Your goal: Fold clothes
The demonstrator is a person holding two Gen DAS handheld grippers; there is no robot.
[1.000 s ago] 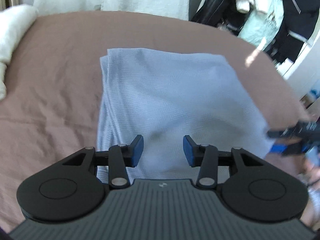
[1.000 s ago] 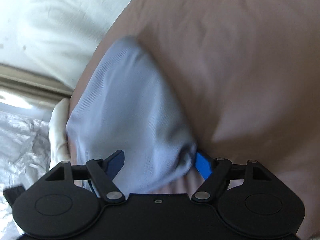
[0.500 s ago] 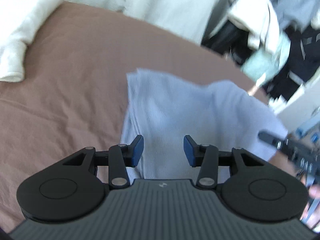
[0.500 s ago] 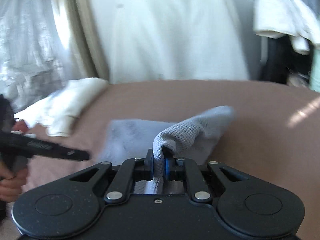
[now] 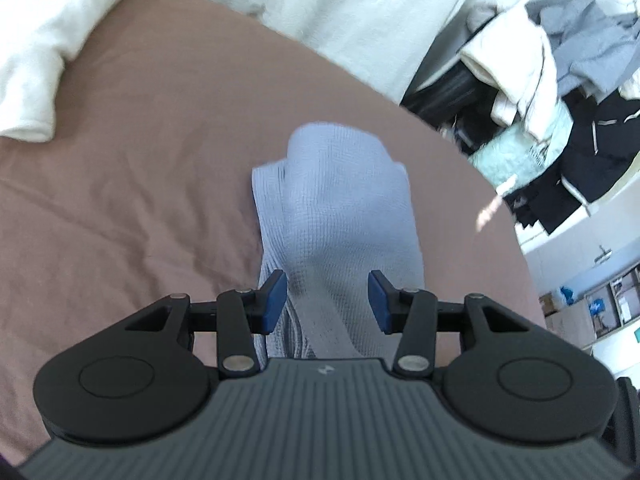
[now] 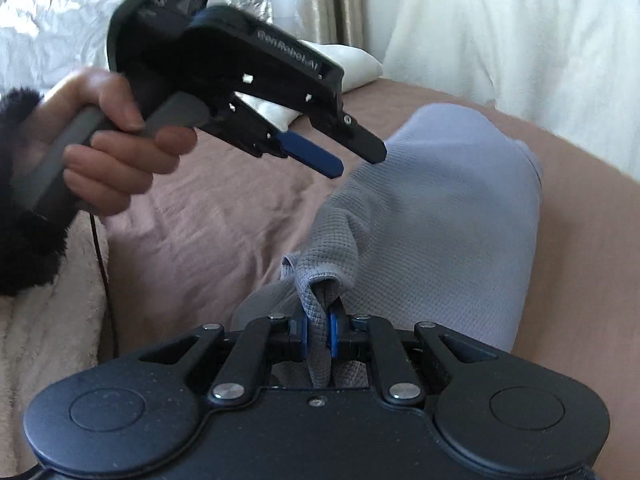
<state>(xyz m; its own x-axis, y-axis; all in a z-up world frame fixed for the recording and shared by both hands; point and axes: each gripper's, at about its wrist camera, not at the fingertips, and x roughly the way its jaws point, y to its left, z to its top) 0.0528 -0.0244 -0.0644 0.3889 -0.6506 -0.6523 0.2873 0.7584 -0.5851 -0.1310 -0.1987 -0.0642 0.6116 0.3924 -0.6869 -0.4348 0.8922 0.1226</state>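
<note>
Pale blue waffle-knit garment (image 6: 440,216) on brown bedsheet (image 5: 140,160), corner lifted, half folded

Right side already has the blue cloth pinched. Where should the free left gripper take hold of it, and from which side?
Take the cloth at its raised near edge, beside the right gripper, which is shut on a bunched corner. The left gripper hangs open above, angled down, so come from above and the left: that lifted fold stands off the brown sheet, while the rest lies flatter.
</note>
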